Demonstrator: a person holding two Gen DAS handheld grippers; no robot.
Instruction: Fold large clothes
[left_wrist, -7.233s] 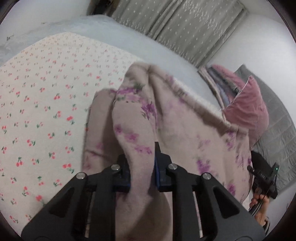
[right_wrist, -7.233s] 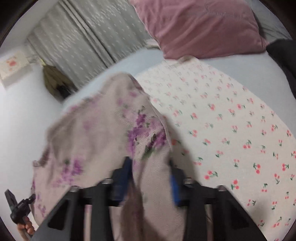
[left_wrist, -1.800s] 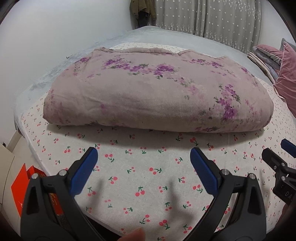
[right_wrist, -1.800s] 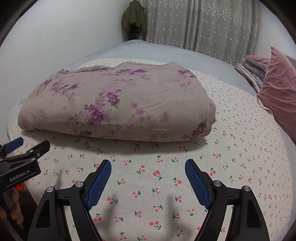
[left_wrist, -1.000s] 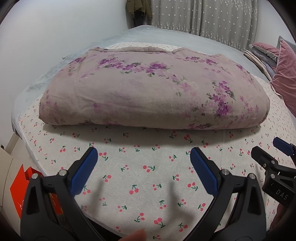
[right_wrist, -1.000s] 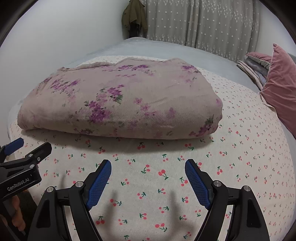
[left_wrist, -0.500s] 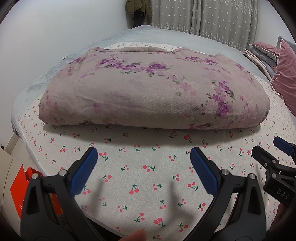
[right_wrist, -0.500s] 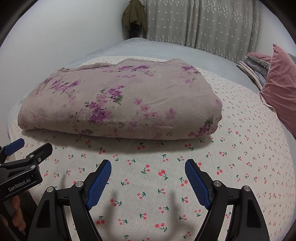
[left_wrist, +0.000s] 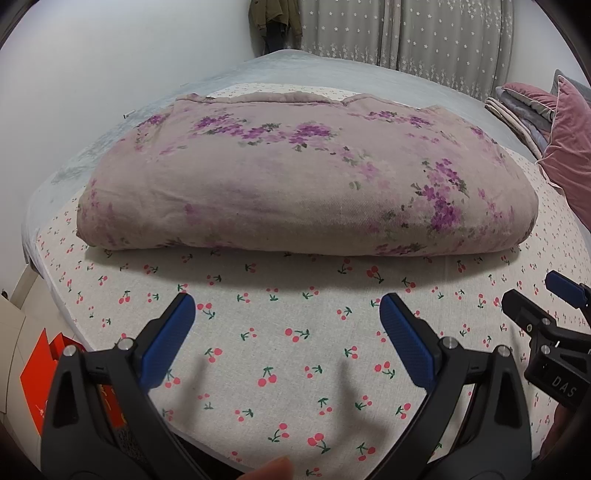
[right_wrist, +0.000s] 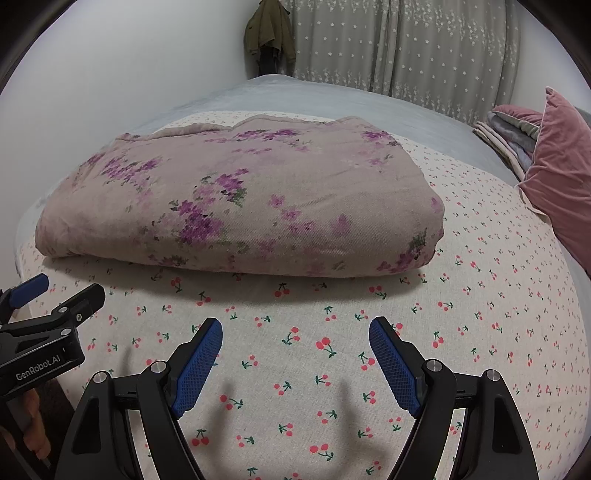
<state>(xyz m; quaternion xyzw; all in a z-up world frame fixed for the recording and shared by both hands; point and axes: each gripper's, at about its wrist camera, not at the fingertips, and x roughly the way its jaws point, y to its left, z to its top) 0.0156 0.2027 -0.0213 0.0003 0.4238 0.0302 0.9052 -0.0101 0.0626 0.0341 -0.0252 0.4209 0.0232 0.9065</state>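
Note:
A thick mauve blanket with purple flowers (left_wrist: 303, 188) (right_wrist: 240, 199) lies folded into a wide flat bundle on the cherry-print sheet (left_wrist: 295, 332) (right_wrist: 480, 295). My left gripper (left_wrist: 286, 302) hovers open over the sheet in front of the bundle's near edge, nothing between its blue pads. My right gripper (right_wrist: 295, 328) stands open too, also short of the bundle and touching nothing. Each gripper shows at the edge of the other's view: the right one (left_wrist: 532, 295) at the right, the left one (right_wrist: 62, 288) at the left.
A pink pillow (right_wrist: 565, 166) and a stack of folded bedding (right_wrist: 506, 133) lie at the right. A white wall runs along the left, a star-print curtain (right_wrist: 406, 48) and a hanging jacket (right_wrist: 267, 33) behind. An orange box (left_wrist: 40, 380) sits past the bed's left corner.
Since several seconds ago both grippers have let go of the blanket, which now lies folded on the bed. Over the last second nothing has visibly moved.

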